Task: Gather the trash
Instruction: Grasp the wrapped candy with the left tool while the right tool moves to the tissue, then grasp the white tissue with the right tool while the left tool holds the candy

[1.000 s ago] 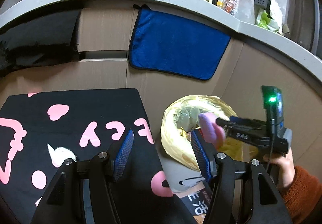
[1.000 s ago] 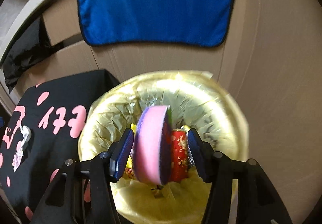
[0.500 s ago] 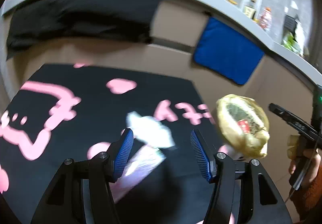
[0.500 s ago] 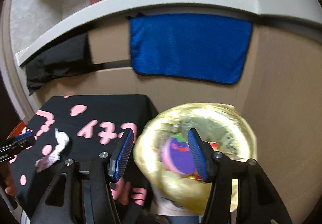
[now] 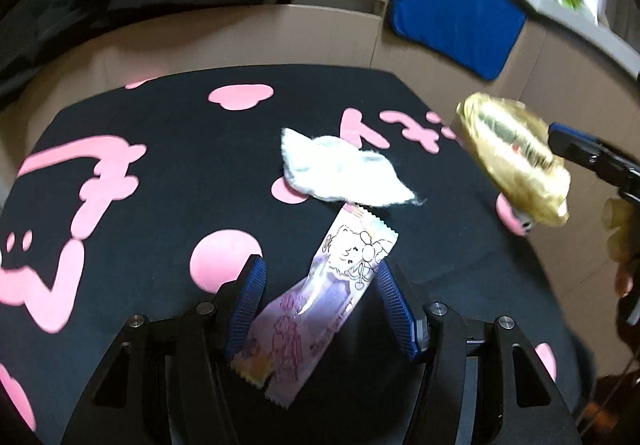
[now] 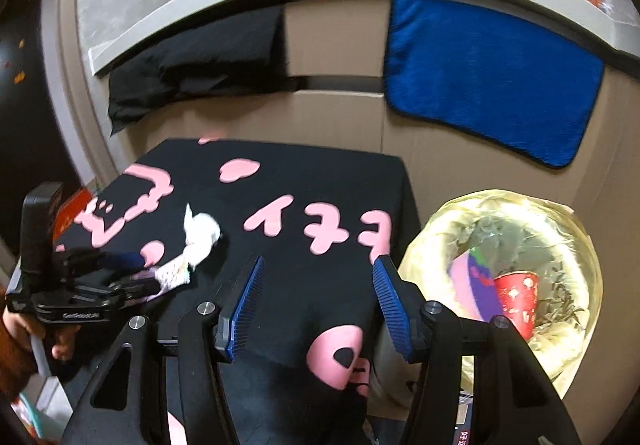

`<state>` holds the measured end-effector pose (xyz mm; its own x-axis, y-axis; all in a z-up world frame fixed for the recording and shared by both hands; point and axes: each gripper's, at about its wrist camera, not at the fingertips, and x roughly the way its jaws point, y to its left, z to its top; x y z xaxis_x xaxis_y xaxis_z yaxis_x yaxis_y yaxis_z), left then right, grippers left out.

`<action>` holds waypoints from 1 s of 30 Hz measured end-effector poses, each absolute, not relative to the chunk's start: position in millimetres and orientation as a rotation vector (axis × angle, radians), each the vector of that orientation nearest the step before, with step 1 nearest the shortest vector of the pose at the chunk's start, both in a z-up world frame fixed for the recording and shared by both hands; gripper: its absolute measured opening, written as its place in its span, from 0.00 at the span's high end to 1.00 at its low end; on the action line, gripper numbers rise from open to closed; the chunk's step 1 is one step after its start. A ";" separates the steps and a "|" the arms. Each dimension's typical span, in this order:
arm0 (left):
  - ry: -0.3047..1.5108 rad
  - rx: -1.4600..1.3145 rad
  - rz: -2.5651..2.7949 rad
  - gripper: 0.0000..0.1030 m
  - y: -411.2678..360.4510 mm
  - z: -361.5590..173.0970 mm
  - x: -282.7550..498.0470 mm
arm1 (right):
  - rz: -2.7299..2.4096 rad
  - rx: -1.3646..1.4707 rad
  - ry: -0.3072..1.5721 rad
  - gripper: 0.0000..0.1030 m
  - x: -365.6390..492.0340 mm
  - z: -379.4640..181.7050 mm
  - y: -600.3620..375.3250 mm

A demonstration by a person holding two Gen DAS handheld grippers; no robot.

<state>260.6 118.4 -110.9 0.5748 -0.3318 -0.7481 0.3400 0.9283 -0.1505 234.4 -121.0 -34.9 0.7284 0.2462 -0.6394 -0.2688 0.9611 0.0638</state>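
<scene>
Left gripper (image 5: 320, 305): jaws apart, straddling one flat lilac cartoon-printed plastic wrapper (image 5: 316, 309) mid-table on black pink-patterned cloth (image 5: 160, 149). One crumpled white tissue (image 5: 340, 173) touching wrapper's far end. Right gripper (image 6: 318, 305): jaws apart, empty.

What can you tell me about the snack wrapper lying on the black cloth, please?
The snack wrapper is a long, flat, pale lilac packet, seemingly glossy plastic, with cartoon line drawings and crimped ends. It lies slantwise on the black cloth, between the open left claw pads. Its far end meets or slips under a crumpled white tissue.
</scene>
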 end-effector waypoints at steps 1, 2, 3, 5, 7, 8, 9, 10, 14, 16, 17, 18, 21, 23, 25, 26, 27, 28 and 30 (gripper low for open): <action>0.885 0.016 -0.398 0.43 116.5 -112.8 263.0 | 0.286 -0.041 0.703 0.48 233.9 -36.6 -119.3; 0.901 0.017 -0.404 0.45 114.8 -115.1 264.7 | 0.287 -0.043 0.702 0.48 233.4 -37.7 -118.4; 0.911 0.018 -0.406 0.47 113.6 -116.4 264.9 | 0.287 -0.041 0.699 0.48 233.2 -37.9 -118.6; 0.894 0.044 -0.391 0.63 111.1 -115.9 261.2 | 0.285 -0.034 0.700 0.46 234.3 -38.1 -119.5; 0.896 0.046 -0.358 0.70 112.3 -115.6 256.8 | 0.291 -0.018 0.705 0.45 237.5 -38.8 -119.1; 0.900 0.021 -0.354 0.74 114.8 -114.8 255.3 | 0.299 -0.011 0.712 0.45 240.0 -39.9 -117.3; 0.910 -0.025 -0.357 0.75 119.6 -112.9 251.7 | 0.308 -0.006 0.719 0.45 242.2 -40.7 -114.6; 0.911 -0.065 -0.358 0.75 124.6 -110.0 247.3 | 0.322 -0.003 0.726 0.45 244.6 -42.2 -110.8; 0.847 -0.134 -0.297 0.75 142.7 -93.7 226.1 | 0.350 -0.019 0.734 0.45 247.6 -46.8 -91.9; 0.824 -0.174 -0.263 0.75 154.3 -88.8 219.2 | 0.371 -0.019 0.738 0.45 249.9 -48.9 -81.7; 0.817 -0.197 -0.250 0.75 160.3 -87.7 217.3 | 0.386 -0.021 0.741 0.45 252.0 -50.1 -75.2; 0.814 -0.217 -0.239 0.75 165.5 -87.0 215.6 | 0.395 -0.023 0.744 0.45 254.0 -50.6 -69.8; 0.811 -0.268 -0.207 0.75 180.4 -85.3 213.0 | 0.423 -0.055 0.737 0.42 261.7 -48.3 -49.9; 0.808 -0.303 -0.194 0.75 190.7 -83.9 211.6 | 0.463 -0.072 0.745 0.41 270.4 -48.2 -33.8; 0.800 -0.325 -0.176 0.75 200.5 -82.4 209.4 | 0.495 -0.086 0.759 0.41 278.4 -51.7 -18.0; 0.798 -0.330 -0.169 0.75 203.4 -82.1 208.3 | 0.511 -0.100 0.768 0.41 283.6 -55.7 -6.8; 0.796 -0.334 -0.161 0.75 207.0 -81.8 207.1 | 0.518 -0.114 0.772 0.41 286.3 -58.8 0.6; 0.792 -0.335 -0.153 0.75 210.5 -81.4 205.3 | 0.519 -0.125 0.771 0.41 287.6 -61.0 5.3; 0.784 -0.347 -0.139 0.75 218.0 -80.5 201.9 | 0.524 -0.145 0.760 0.41 290.4 -65.4 14.8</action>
<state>201.9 218.0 -80.5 0.7023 -0.2502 -0.6664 -0.0054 0.9343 -0.3565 290.4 14.8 -65.4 0.6042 0.3993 -0.6895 -0.5021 0.8628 0.0597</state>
